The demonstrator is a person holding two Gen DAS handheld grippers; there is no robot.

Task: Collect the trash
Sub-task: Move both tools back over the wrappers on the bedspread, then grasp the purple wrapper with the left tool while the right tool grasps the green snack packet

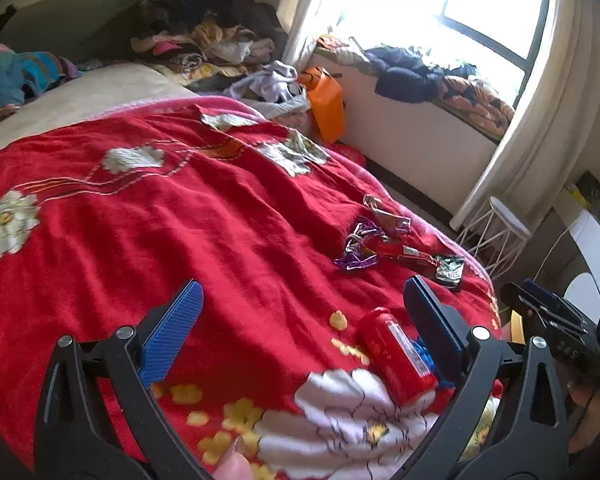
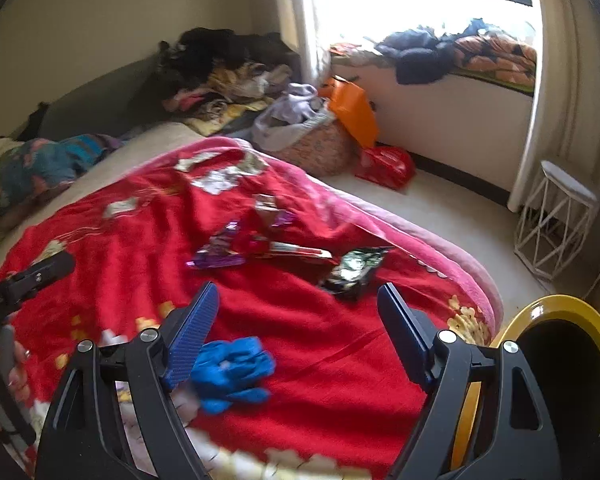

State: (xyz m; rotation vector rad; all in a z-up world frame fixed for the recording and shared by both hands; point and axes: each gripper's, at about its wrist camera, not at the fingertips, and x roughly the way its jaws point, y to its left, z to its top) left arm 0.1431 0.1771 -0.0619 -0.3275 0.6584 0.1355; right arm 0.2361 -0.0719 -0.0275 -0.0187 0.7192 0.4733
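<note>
Red can (image 1: 396, 356), prob. touching wide left gripper (image 1: 300, 320); right gripper (image 2: 296, 320) wide over blue glove (image 2: 232, 372).

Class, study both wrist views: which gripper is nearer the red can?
Left. The left gripper is open with the red can between its fingers; the right gripper is over the blue glove.

Can (image 1: 396, 360) on blanket (image 1: 180, 220) just inside my left gripper's (image 1: 306, 320) right finger. Wrappers (image 1: 396, 240) ahead. Glove (image 2: 232, 372) beside my right gripper's (image 2: 300, 320) left finger; bin (image 2: 572, 344) right.
</note>
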